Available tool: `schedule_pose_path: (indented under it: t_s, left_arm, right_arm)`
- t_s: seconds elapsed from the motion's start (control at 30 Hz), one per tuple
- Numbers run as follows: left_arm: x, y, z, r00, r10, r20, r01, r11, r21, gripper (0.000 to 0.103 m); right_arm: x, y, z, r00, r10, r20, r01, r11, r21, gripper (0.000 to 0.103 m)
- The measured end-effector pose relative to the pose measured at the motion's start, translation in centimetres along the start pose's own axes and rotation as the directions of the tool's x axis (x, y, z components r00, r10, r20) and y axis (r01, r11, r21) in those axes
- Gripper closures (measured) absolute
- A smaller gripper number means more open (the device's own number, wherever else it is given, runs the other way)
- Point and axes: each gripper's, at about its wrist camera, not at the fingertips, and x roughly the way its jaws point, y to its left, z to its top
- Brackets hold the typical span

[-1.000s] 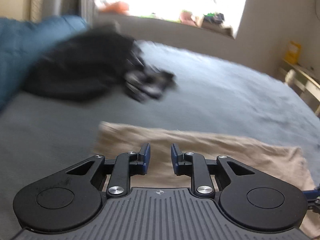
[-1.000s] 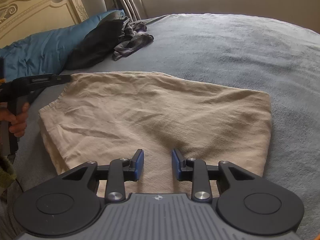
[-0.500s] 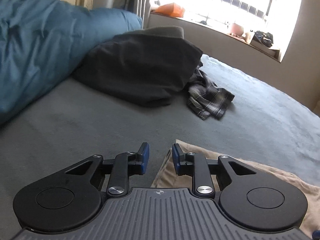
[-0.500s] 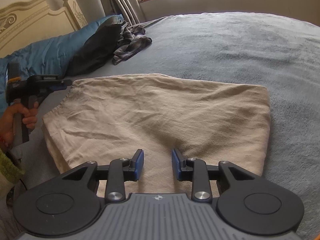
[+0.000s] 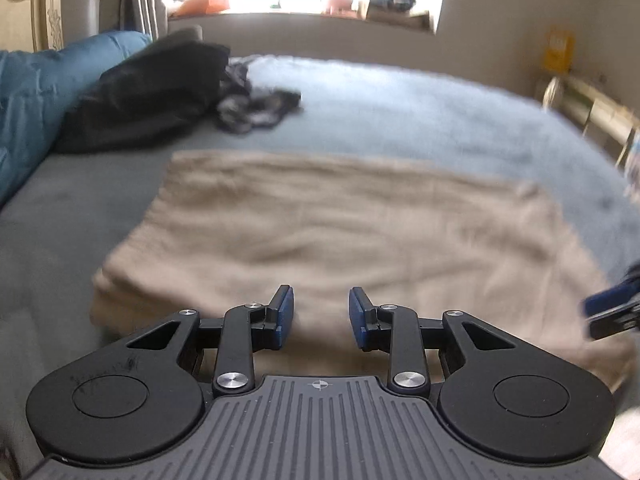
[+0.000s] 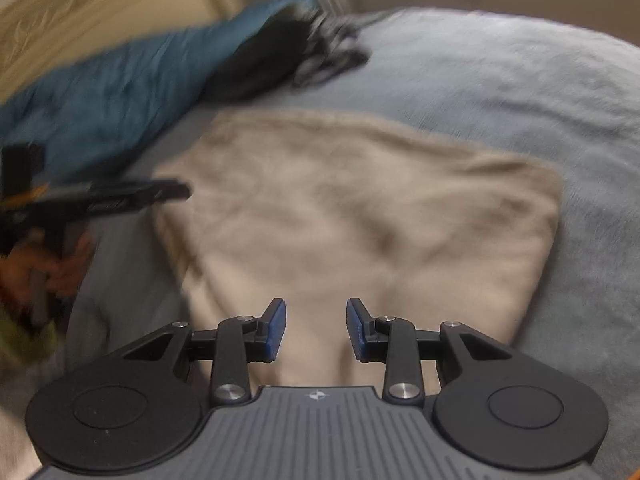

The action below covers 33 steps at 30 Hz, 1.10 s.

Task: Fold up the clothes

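A beige folded cloth (image 5: 340, 232) lies flat on the grey-blue bed, blurred in both views (image 6: 360, 216). My left gripper (image 5: 321, 318) hovers open over the cloth's near edge with nothing between its blue pads. My right gripper (image 6: 316, 330) is open too, above the near edge of the same cloth. In the right wrist view the left gripper (image 6: 160, 192) shows at the cloth's left side, held by a hand (image 6: 44, 276). A blue fingertip of the right gripper (image 5: 612, 304) pokes in at the right edge of the left wrist view.
A black garment (image 5: 152, 92) and a plaid garment (image 5: 256, 104) lie at the far left of the bed (image 5: 420, 112), next to a blue duvet (image 5: 32, 96). A window sill with clutter (image 5: 304, 4) runs behind. A headboard (image 6: 80, 16) stands at left.
The left gripper has swung right from the dark garments back over the beige cloth. The right gripper has shifted and tilted, so its view is blurred. Both grippers stay open.
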Motion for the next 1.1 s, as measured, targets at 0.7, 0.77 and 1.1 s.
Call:
schedule_pose_path:
  t_s: [0.7, 0.77, 1.1]
  left_arm:
    - [-6.1, -5.8, -2.2, 0.997, 0.047, -0.067, -0.044, 0.998, 0.046, 0.056]
    - [-6.3, -5.8, -2.2, 0.997, 0.045, -0.069, -0.043, 0.998, 0.037, 0.054]
    - [-5.4, -4.4, -1.8, 0.999, 0.030, -0.042, -0.033, 0.998, -0.049, 0.047]
  right_arm:
    - [-9.4, -1.0, -8.5, 0.972, -0.189, 0.142, 0.155, 0.963, 0.220, 0.067]
    - [-9.0, -0.6, -8.4, 0.970, -0.189, 0.155, 0.152, 0.963, 0.222, 0.066]
    - [-5.9, 2.2, -4.6, 0.960, -0.228, 0.164, 0.196, 0.962, 0.191, 0.064]
